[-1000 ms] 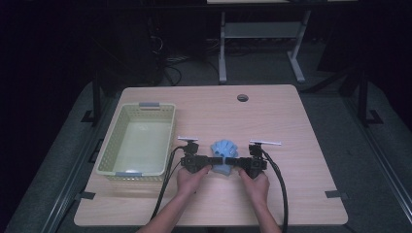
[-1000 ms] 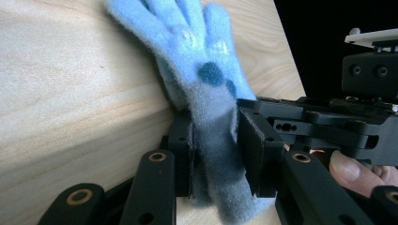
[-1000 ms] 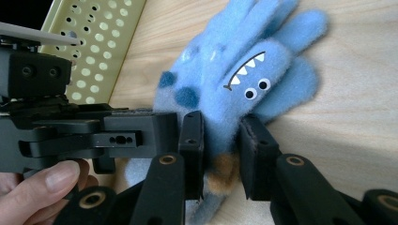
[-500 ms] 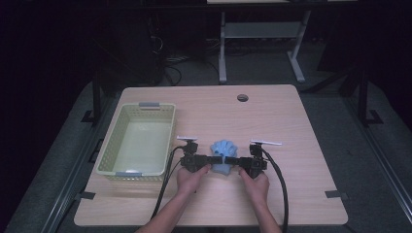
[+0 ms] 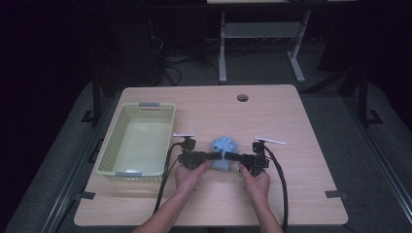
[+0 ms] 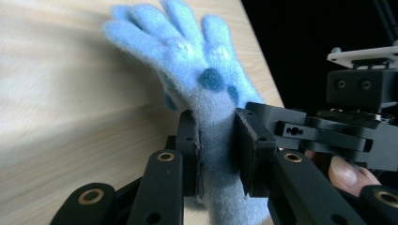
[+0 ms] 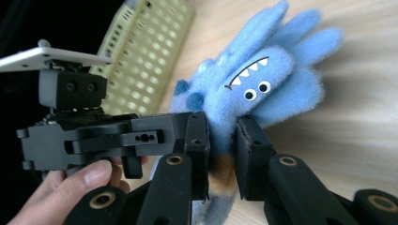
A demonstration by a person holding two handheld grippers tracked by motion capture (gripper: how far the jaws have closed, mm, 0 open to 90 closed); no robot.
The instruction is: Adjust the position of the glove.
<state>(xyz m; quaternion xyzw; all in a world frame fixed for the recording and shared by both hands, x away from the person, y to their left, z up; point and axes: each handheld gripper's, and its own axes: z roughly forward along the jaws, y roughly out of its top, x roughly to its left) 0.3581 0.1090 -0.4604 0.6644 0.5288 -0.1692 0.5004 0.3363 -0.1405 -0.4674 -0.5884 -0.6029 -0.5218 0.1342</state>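
Observation:
A fuzzy blue glove (image 5: 224,144) with a monster face (image 7: 256,77) lies on the wooden table (image 5: 272,116) between my two grippers. My left gripper (image 5: 216,156) comes in from the left. In the left gripper view its pads press the glove's cuff (image 6: 217,140) from both sides. My right gripper (image 5: 230,156) comes in from the right, and its pads squeeze the glove's lower part (image 7: 221,136). Both pairs of jaws have just been closing with the glove between them. The glove's fingers (image 6: 178,28) point away across the table.
A pale yellow-green basket (image 5: 160,109) stands to the left of the grippers, its perforated wall (image 7: 155,42) close behind the left gripper. A round hole (image 5: 242,97) sits near the table's far edge. Cables trail from both grippers toward the front edge.

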